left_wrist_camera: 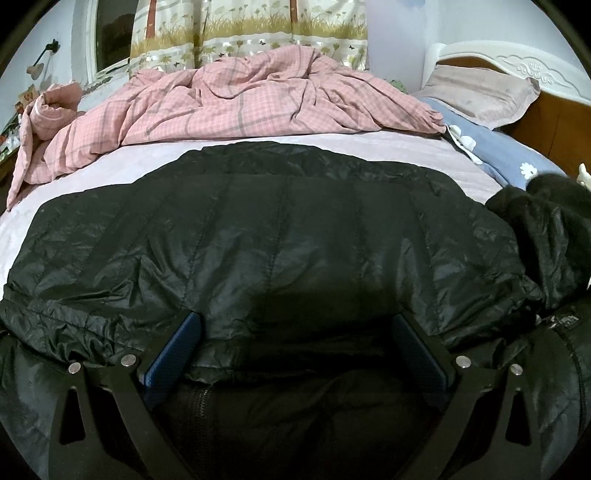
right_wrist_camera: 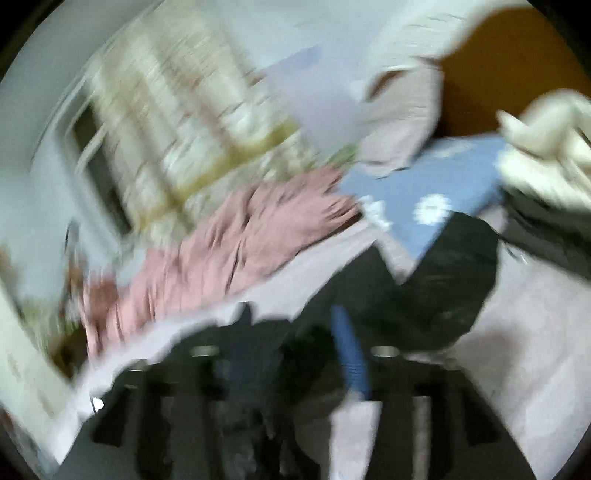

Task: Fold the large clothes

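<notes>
A black quilted puffer jacket [left_wrist_camera: 280, 229] lies spread across the pale pink bed sheet [left_wrist_camera: 110, 166]. My left gripper [left_wrist_camera: 295, 332] is open, its blue-padded fingers [left_wrist_camera: 177, 350] wide apart over the jacket's near folded edge, with fabric lying between them. The right wrist view is badly motion-blurred. My right gripper [right_wrist_camera: 295, 354] shows one blue finger pad [right_wrist_camera: 351, 354] and dark jacket fabric [right_wrist_camera: 436, 288] beside it; whether it grips the fabric is unclear.
A rumpled pink checked quilt [left_wrist_camera: 236, 99] lies at the bed's far side. A blue flowered pillow [left_wrist_camera: 495, 147] and a beige pillow [left_wrist_camera: 480, 92] sit at right by the white headboard [left_wrist_camera: 532, 70]. A curtain [left_wrist_camera: 251, 26] hangs behind.
</notes>
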Motion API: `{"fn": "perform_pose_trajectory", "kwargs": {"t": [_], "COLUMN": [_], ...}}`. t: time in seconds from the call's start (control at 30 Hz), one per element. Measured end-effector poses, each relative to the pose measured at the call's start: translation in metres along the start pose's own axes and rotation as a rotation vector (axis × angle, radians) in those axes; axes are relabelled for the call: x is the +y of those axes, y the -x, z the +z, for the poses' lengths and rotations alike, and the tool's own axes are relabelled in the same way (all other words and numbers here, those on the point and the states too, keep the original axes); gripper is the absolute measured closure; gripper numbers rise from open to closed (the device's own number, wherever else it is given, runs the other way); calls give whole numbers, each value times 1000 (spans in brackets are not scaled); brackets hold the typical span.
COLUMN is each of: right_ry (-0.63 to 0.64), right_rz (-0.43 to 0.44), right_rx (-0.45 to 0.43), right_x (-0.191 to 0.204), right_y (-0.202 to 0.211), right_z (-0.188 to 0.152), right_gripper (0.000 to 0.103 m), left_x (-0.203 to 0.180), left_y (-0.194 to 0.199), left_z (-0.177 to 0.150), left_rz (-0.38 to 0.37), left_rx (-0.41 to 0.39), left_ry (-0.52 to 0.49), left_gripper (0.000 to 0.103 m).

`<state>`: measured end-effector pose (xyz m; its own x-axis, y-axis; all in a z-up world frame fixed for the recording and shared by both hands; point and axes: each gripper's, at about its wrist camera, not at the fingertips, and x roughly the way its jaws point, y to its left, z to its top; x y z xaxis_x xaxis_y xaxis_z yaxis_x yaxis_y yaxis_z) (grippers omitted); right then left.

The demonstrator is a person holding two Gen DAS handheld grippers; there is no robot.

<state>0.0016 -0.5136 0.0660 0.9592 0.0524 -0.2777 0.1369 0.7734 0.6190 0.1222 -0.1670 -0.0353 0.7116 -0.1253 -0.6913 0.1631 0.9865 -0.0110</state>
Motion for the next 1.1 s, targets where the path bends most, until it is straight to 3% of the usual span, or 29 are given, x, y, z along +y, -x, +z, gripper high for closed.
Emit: {"fn": "perform_pose_trajectory", "kwargs": {"t": [0.07, 0.17, 0.33, 0.5, 0.67, 0.73, 0.8, 0.83, 0.97, 1.03, 1.1], "right_ry": [-116, -156, -253, -277, -233, -163, -173, -187, -89, -34, 27], "right_rz": [-21, -160, -320, -335, -300, -351, -339, -337, -335, -300, -247], "right_rx": [-41, -53, 55, 148, 162, 206, 265, 275, 141, 96, 55], "right_x": [-28, -63, -128, -174, -172, -162, -163, -166, -133, -105, -64], "right_y": [5, 0, -30, -63, -83, -95, -104, -106, -73, -56, -37], "right_z": [8, 18, 20, 9, 9, 7, 3, 1, 13, 19, 26], "right_gripper": [45, 44, 44, 44, 45, 56, 101, 101, 101, 101, 101], "left_x": [0, 0, 0, 0, 0, -1, -1, -2, -2, -2, 2], "left_y": [0, 1, 1, 0, 0, 1, 1, 1, 4, 21, 57], "left_z": [0, 0, 0, 0, 0, 0, 1, 0, 2, 0, -1], "left_rz": [0, 2, 2, 2, 3, 4, 5, 4, -2, -1, -76], "left_rx": [-1, -1, -2, -2, -3, -4, -6, -6, -19, -101, -239], "left_ry": [0, -1, -1, -1, -2, -3, -4, -3, -5, 4, -3], "left_gripper": [1, 1, 1, 1, 1, 1, 1, 1, 1, 13, 13]}}
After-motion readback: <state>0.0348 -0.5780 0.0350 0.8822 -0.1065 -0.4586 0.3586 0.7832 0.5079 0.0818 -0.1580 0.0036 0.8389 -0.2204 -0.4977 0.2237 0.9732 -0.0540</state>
